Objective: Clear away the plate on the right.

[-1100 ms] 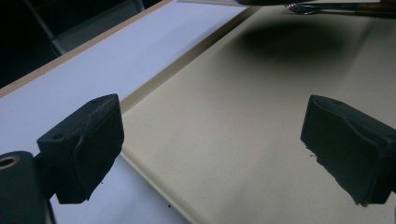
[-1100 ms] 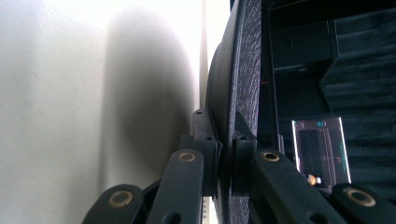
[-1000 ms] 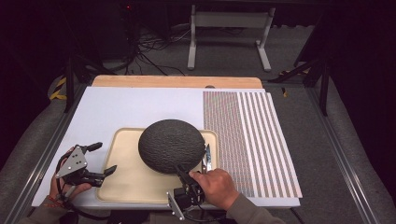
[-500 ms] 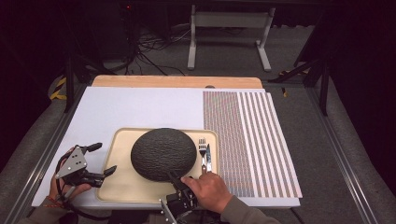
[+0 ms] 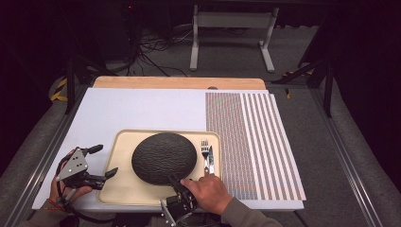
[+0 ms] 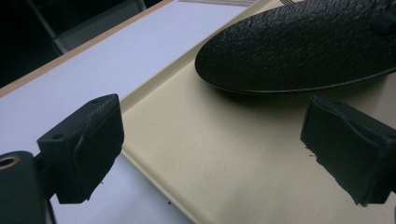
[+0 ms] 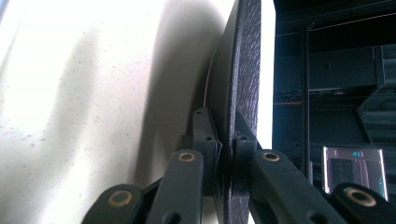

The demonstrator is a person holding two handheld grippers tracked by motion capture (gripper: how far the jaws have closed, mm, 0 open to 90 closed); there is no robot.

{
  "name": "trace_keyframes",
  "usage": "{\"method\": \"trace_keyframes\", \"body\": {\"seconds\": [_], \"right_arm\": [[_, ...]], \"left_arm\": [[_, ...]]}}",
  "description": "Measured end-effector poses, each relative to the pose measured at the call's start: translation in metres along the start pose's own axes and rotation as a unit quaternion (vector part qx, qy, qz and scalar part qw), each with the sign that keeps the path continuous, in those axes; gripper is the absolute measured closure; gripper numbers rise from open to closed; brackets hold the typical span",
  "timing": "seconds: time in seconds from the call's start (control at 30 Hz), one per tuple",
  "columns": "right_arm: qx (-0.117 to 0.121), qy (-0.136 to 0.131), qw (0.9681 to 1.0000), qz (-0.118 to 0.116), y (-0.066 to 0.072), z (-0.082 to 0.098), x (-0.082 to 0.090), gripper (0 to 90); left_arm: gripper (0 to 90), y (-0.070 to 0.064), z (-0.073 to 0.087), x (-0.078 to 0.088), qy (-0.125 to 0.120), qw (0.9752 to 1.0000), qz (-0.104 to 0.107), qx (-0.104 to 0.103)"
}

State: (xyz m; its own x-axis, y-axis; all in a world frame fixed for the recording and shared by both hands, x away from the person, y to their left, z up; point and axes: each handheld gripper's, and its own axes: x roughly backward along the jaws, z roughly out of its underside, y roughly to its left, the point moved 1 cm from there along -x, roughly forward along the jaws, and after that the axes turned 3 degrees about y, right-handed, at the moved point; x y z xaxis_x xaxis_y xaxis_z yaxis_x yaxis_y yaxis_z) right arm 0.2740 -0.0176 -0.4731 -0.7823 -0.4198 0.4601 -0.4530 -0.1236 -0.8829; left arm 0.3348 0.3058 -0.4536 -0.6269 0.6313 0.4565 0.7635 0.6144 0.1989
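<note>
Far left: dark floor, yellow-black tape [image 5: 57, 90] by a black post. Low at the left edge of the white board [image 5: 142, 111], left gripper [image 5: 97, 163], jaws wide apart, empty, one tip over the board, the other over the tray's corner. In the left gripper view, pads [image 6: 88, 144] either side of bare tray, plate beyond them. Middle: cream tray [image 5: 123, 189] on the board; on it black pebbled plate [image 5: 164, 157], near rim raised off the tray. At that rim, right gripper [image 5: 178, 182], jaws clamped on the plate edge; in the right gripper view, plate [image 7: 245, 70] edge-on between the pads. Just right on the tray: fork [image 5: 204, 150] and knife [image 5: 211, 160] side by side. Then striped mat [image 5: 250, 142] covering the board's right part. Behind: wooden strip [image 5: 179, 82], cables [image 5: 156, 45], grey stand [image 5: 231, 21], dark room. Far right: metal rail [image 5: 350, 165] on grey floor.
</note>
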Motion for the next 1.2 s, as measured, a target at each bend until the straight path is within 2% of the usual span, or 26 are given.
{"method": "trace_keyframes", "body": {"seconds": [0.23, 0.47, 0.7, 0.97, 1.2], "right_arm": [[0.013, -0.001, 0.9999, -0.001, 0.003, 0.005, -0.001, 85.4], [0.006, 0.0, 1.0, -0.006, 0.004, 0.009, 0.0, 84.6], [-0.015, -0.006, 0.9997, -0.017, 0.003, 0.018, 0.001, 82.4], [-0.018, -0.007, 0.9993, -0.031, 0.005, 0.021, 0.001, 78.9], [-0.028, -0.013, 0.9982, -0.051, 0.006, 0.024, 0.002, 69.2]], "left_arm": [[7.0, 0.0, 0.0, -0.001, 0.003, 1.0, 0.0, 0.001], [7.0, 0.001, 0.0, -0.002, 0.006, 1.0, -0.001, -0.001], [7.0, 0.002, 0.0, -0.005, 0.011, 0.9999, 0.001, -0.001], [7.0, 0.001, 0.001, -0.005, 0.013, 0.9999, 0.001, 0.001], [7.0, 0.001, 0.001, -0.005, 0.013, 0.9999, 0.002, 0.0]]}}
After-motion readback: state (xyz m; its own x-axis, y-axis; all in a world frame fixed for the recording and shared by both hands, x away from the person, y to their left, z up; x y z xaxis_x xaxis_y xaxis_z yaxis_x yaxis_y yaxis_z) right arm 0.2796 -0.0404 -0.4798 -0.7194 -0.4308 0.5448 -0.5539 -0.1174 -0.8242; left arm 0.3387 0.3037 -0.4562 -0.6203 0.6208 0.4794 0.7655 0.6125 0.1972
